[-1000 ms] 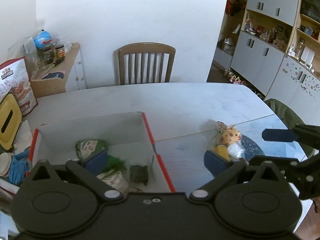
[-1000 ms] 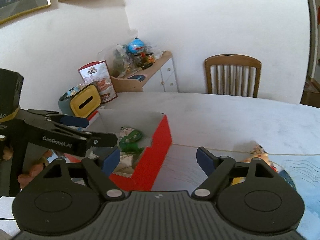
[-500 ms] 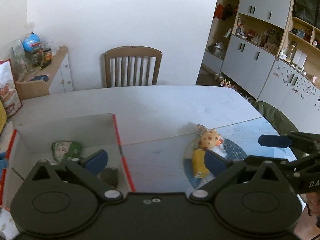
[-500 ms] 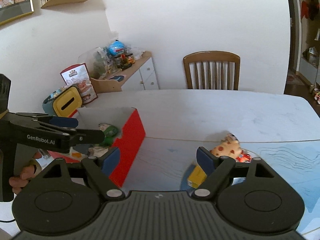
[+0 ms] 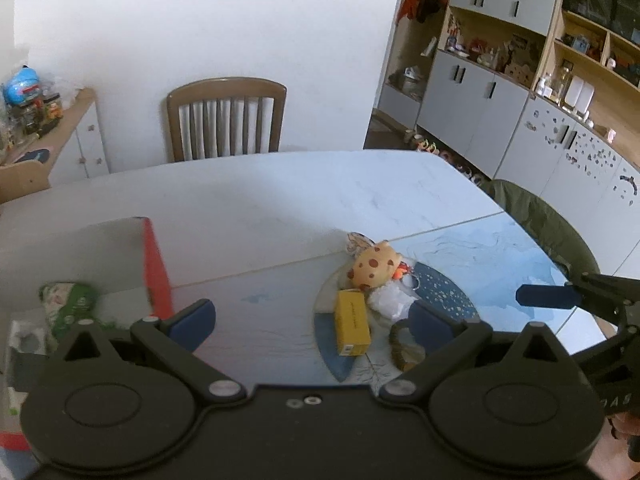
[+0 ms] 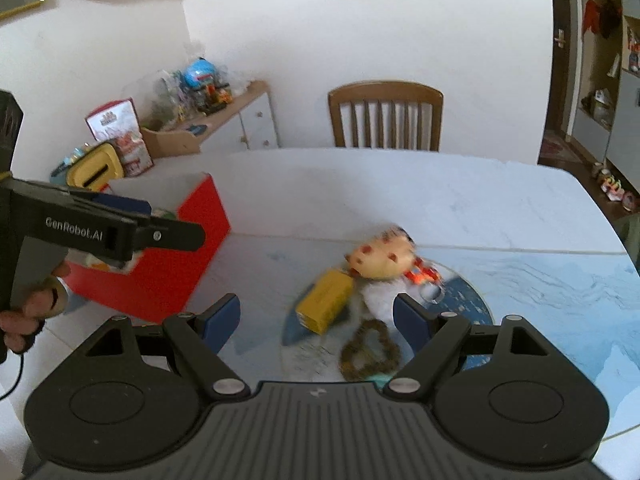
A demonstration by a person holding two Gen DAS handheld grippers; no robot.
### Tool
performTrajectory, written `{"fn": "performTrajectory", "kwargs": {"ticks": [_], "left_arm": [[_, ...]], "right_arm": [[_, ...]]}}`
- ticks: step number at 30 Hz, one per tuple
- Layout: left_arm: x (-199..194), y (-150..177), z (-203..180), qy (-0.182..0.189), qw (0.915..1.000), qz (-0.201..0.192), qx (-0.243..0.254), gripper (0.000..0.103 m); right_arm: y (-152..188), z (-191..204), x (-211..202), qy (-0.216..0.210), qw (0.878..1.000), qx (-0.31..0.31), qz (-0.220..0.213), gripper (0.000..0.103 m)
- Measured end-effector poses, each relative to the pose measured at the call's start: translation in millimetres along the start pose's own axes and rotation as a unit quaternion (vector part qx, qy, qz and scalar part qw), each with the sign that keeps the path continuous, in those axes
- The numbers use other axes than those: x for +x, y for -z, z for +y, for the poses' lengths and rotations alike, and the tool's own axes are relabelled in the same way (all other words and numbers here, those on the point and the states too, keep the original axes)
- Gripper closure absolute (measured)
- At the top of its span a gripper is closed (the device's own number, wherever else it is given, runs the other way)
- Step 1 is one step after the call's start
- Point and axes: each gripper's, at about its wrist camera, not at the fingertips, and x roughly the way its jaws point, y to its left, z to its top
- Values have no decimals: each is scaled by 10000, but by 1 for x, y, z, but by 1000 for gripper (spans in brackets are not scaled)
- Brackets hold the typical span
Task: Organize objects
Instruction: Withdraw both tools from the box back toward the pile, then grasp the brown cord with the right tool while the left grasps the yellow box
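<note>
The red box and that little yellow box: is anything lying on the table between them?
No. In both wrist views the tabletop between the red box and yellow box is bare.

I see matt black plastic on my left claw [image 5: 310,318], blue pads look rubbery. Desk [image 5: 280,200] is smooth, glossy marble-look. Box [image 6: 168,264]: matt red card. Spotted toy [image 5: 374,268] is soft cloth. Yellow carton [image 5: 352,322]: smooth card. Chair [image 5: 226,118]: varnished wood.

"GenRobot.AI" stands in pale letters on the left gripper [image 6: 120,216]; no other text is legible.
</note>
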Motion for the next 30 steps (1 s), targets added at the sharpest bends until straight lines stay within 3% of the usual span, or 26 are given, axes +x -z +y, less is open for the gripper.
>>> {"fn": "performTrajectory", "kwargs": {"ticks": [12, 22, 30], "left_arm": [[71, -1, -14, -111, 9983, 508, -258, 1], [116, 2, -33, -243, 9969, 750, 10, 1], [141, 7, -42, -280, 9957, 877, 136, 3]], "right_arm": [[27, -42, 44, 169, 9986, 75, 486, 19], [30, -59, 82, 248, 9976, -65, 648, 22], [29, -65, 112, 128, 9963, -68, 845, 42]]}}
